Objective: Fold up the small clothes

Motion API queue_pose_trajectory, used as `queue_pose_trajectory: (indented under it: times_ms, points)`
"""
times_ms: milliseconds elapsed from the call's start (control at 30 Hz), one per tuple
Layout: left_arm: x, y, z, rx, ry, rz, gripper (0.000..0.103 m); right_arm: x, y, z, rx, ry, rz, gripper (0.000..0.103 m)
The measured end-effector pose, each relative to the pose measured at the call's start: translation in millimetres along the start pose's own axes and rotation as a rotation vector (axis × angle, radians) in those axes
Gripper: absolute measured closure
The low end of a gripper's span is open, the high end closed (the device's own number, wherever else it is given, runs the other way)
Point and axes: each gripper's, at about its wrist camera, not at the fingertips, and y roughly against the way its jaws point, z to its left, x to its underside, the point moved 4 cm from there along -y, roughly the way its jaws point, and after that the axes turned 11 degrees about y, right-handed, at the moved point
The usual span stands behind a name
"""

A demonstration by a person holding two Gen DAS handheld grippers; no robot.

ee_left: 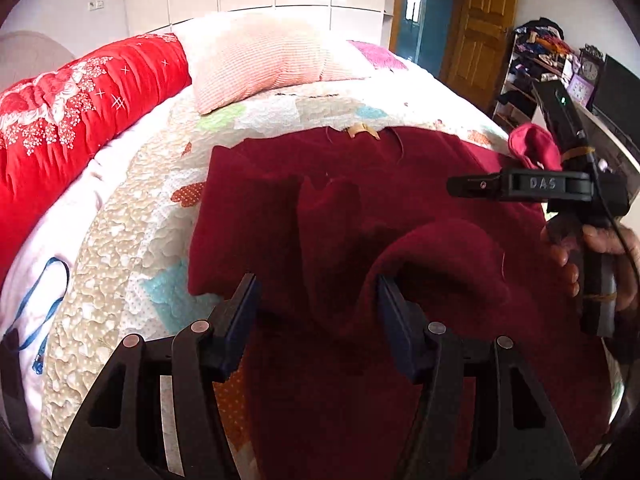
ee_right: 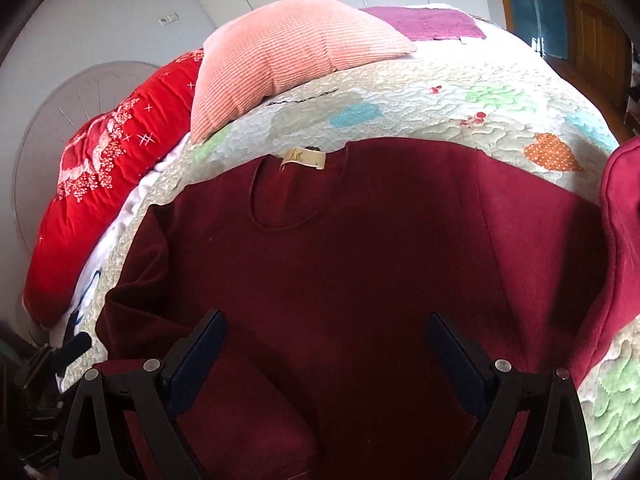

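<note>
Item: maroon top (ee_right: 340,248), spread centre-frame on quilted bed (ee_right: 440,92) for folding. Left gripper (ee_left: 316,296) half-open, empty; right gripper (ee_right: 326,336) wide, empty.

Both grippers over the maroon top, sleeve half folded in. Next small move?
Probably bring the open left gripper down on the humped sleeve and flatten it across the maroon top: that sleeve bulges up, and neither it nor the open right gripper pinches cloth.

A pink pillow (ee_left: 260,68) lay at upper centre on the quilted bed (ee_left: 132,200), a red blanket (ee_left: 80,108) at left, a wooden door (ee_left: 480,20) at upper right.
</note>
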Motion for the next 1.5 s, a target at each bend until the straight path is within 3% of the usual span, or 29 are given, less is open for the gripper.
queue_pose_trajectory:
  times_ms: [100,200,267,300,333,367,400,433,500,667,800,867,1000,1067,1100,1133,1200,1267,1367,1400,1500]
  points:
    - [9.0,-0.9,-4.3,-0.002,-0.024,0.012,0.043,18.9,5.6,7.9,-0.071,0.009,0.039,0.004]
    - [12.4,2.5,-0.7,-0.004,-0.012,0.011,0.043,35.3,6.7,20.9,-0.009,0.117,0.046,0.003]
    - [11.9,4.5,3.3,-0.016,0.002,0.007,0.043,44.5,2.2,33.7,0.067,0.242,0.050,0.010]
    - [11.5,6.3,5.6,-0.019,0.013,0.005,0.043,48.0,1.3,40.6,0.118,0.315,0.043,0.027]
    - [9.9,8.4,8.2,-0.015,0.026,0.003,0.043,49.7,2.8,45.8,0.131,0.358,0.021,0.052]
    - [8.2,10.8,9.7,-0.010,0.037,-0.001,0.043,49.9,6.2,48.3,0.116,0.368,0.002,0.066]
    - [6.5,13.0,10.5,-0.010,0.045,-0.006,0.043,47.2,9.3,48.0,0.133,0.372,-0.008,0.090]
    - [4.8,15.4,12.0,-0.014,0.050,-0.015,0.043,43.5,13.7,45.4,0.155,0.382,-0.024,0.095]
    - [0.9,19.9,14.9,-0.021,0.062,-0.036,0.043,29.9,28.6,39.0,0.188,0.387,-0.071,0.096]
    - [-11.6,20.1,29.4,-0.052,0.130,-0.078,0.043,-18.5,71.0,3.4,0.414,0.382,-0.190,0.097]
    - [-21.7,0.9,30.1,-0.084,0.165,-0.067,0.043,-45.8,70.1,-22.1,0.674,0.429,-0.228,0.097]
    - [-27.3,-11.2,24.2,-0.126,0.142,-0.068,0.043,-51.8,61.6,-39.3,0.744,0.422,-0.214,0.097]
    - [-37.1,-40.1,15.8,-0.181,0.125,-0.047,0.043,-52.1,22.4,-71.6,0.654,0.348,-0.072,0.097]
    - [-40.1,-54.3,15.8,-0.215,0.131,-0.019,0.043,-46.6,24.2,-79.2,0.659,0.323,-0.041,0.096]
    - [-41.2,-59.2,17.3,-0.226,0.140,-0.006,0.043,-40.9,34.8,-80.4,0.667,0.304,-0.069,0.090]
    - [-42.4,-62.3,18.3,-0.223,0.150,0.001,0.043,-38.2,47.7,-80.8,0.671,0.277,-0.107,0.075]
    - [-45.2,-64.7,20.5,-0.217,0.169,-0.002,0.043,-33.9,72.2,-77.7,0.636,0.222,-0.192,0.056]
    - [-47.5,-67.4,21.2,-0.224,0.181,-0.004,0.043,-30.2,79.2,-70.0,0.547,0.213,-0.213,0.055]
    - [-47.7,-79.7,23.6,-0.239,0.199,0.035,0.043,-25.6,55.8,-62.3,0.449,0.238,-0.130,0.058]
    - [-46.7,-85.9,25.2,-0.243,0.207,0.058,0.043,-23.2,44.2,-64.9,0.455,0.237,-0.095,0.067]
    - [-45.8,-94.5,30.5,-0.235,0.251,0.077,0.039,-14.7,10.4,-83.2,0.491,0.208,-0.011,0.069]
